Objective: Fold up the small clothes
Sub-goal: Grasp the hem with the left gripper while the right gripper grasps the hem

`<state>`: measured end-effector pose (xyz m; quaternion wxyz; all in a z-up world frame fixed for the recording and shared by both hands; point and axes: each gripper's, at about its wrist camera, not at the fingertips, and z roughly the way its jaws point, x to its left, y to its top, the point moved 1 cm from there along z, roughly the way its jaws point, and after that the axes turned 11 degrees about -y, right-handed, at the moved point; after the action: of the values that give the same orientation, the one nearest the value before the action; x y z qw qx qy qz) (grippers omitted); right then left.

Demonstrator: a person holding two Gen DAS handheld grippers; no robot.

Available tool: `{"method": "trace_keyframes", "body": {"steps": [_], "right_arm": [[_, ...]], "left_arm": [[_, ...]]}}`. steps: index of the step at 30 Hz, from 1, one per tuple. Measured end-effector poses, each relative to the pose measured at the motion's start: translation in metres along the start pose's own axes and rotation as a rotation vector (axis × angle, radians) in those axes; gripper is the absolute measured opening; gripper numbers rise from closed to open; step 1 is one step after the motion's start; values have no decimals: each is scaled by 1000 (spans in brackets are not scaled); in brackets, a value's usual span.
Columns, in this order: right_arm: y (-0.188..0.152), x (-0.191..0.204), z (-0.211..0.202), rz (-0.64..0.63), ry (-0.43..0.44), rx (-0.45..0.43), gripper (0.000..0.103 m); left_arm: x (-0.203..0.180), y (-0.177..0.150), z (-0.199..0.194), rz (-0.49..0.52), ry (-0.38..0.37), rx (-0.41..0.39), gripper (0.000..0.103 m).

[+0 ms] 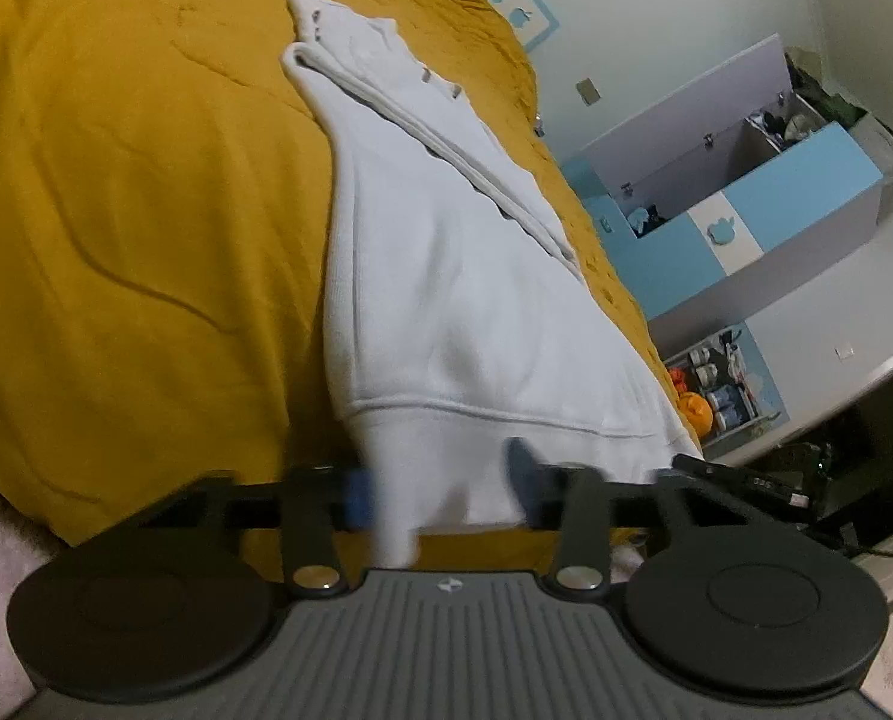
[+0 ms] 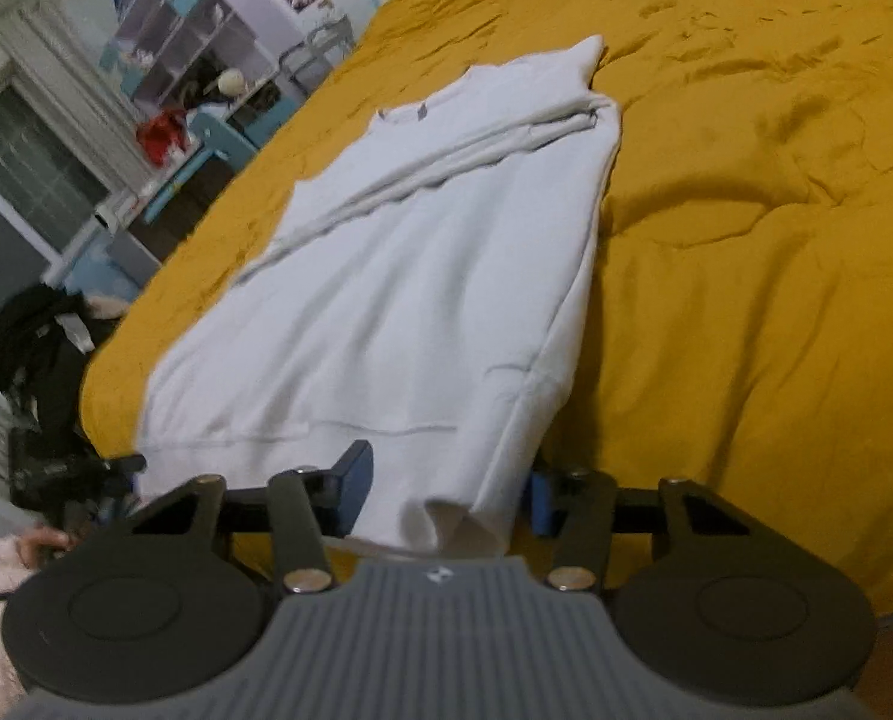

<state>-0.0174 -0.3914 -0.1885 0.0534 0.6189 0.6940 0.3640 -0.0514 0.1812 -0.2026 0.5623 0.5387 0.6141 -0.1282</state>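
A white sweatshirt (image 1: pixel 434 276) lies lengthwise on the mustard-yellow bedspread (image 1: pixel 116 210), sleeves folded in on top. Its ribbed hem is nearest me. In the left wrist view, my left gripper (image 1: pixel 440 492) has the hem between its blue-padded fingers, which stand apart with the cloth draped between them. In the right wrist view, the same sweatshirt (image 2: pixel 398 276) stretches away over the bedspread (image 2: pixel 746 240). My right gripper (image 2: pixel 440 498) has the hem's right corner between its fingers, which also stand well apart.
The bed edge is right below both grippers. A blue and white cabinet (image 1: pixel 746 192) and shelves with small items (image 1: pixel 722 396) stand beside the bed. A window (image 2: pixel 20 180), shelving (image 2: pixel 194 42) and dark clothes (image 2: pixel 38 330) show at the left of the right view.
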Motion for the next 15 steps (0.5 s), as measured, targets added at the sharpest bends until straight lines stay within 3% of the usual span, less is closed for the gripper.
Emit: {"method": "trace_keyframes", "body": {"steps": [2, 5, 8, 13, 15], "right_arm": [[-2, -3, 6, 19, -4, 16, 37], [-1, -8, 10, 85, 17, 12, 37], [0, -7, 12, 90, 16, 8, 37], [-1, -14, 6, 146, 41, 27, 10], [1, -19, 3, 184, 69, 26, 6]], "left_arm": [[5, 1, -1, -30, 8, -12, 9], [12, 3, -2, -111, -12, -28, 7], [11, 3, -2, -125, 1, -32, 7], [13, 1, -8, -227, -86, -82, 5], [8, 4, -9, -239, -133, -102, 5]]}}
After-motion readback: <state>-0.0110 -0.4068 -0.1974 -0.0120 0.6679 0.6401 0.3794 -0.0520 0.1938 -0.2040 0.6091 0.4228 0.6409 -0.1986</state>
